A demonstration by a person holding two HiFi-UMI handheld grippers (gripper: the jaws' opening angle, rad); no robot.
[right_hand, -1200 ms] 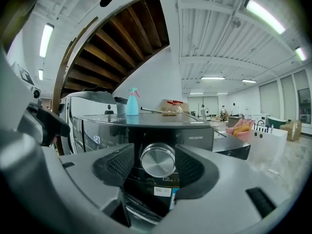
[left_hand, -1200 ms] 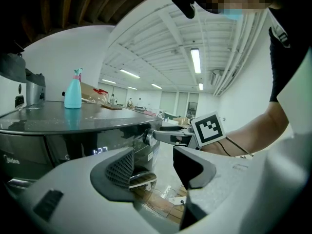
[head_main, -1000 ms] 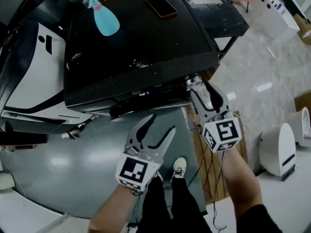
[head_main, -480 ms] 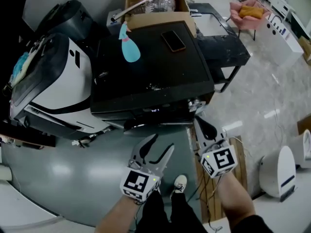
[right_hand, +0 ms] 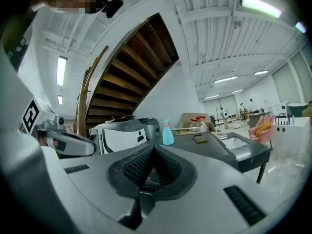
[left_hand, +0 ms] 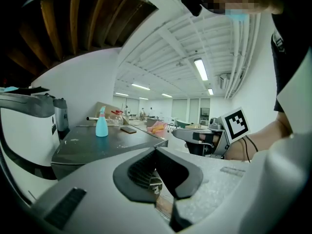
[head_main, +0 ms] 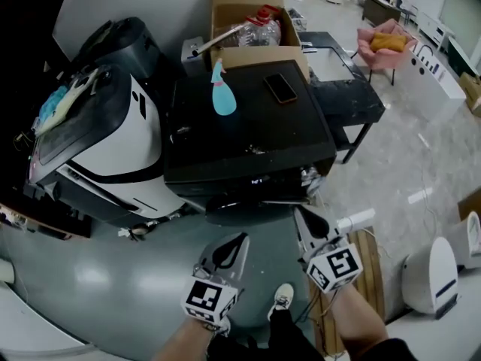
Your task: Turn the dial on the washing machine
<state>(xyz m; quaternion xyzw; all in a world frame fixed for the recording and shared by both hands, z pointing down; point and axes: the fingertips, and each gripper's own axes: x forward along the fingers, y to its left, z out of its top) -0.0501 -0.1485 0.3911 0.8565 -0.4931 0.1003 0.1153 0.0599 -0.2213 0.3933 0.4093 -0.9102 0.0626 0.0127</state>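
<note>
The washing machine [head_main: 248, 138] has a flat black top, and its silver dial [head_main: 310, 176] sits at the front right corner. Both grippers hang in front of it, apart from it. My right gripper [head_main: 300, 214] is shut and empty, a short way below the dial. My left gripper [head_main: 238, 240] has just closed with nothing between its jaws. In the left gripper view the shut left gripper [left_hand: 156, 150] points over the machine top [left_hand: 92, 147], with the right gripper's marker cube [left_hand: 235, 125] beside it. The right gripper [right_hand: 153, 148] likewise shows shut jaws.
A blue spray bottle [head_main: 222, 95] and a phone [head_main: 282, 87] lie on the machine top. A white and black appliance [head_main: 113, 141] stands at the left, a cardboard box [head_main: 252, 21] behind, a black side table [head_main: 346, 89] at the right. A wooden pallet [head_main: 370, 277] lies under my right arm.
Both grippers have drawn back from the machine's front and risen. The right gripper has come off the dial and shut. The left jaws have gone from wide open to shut.
</note>
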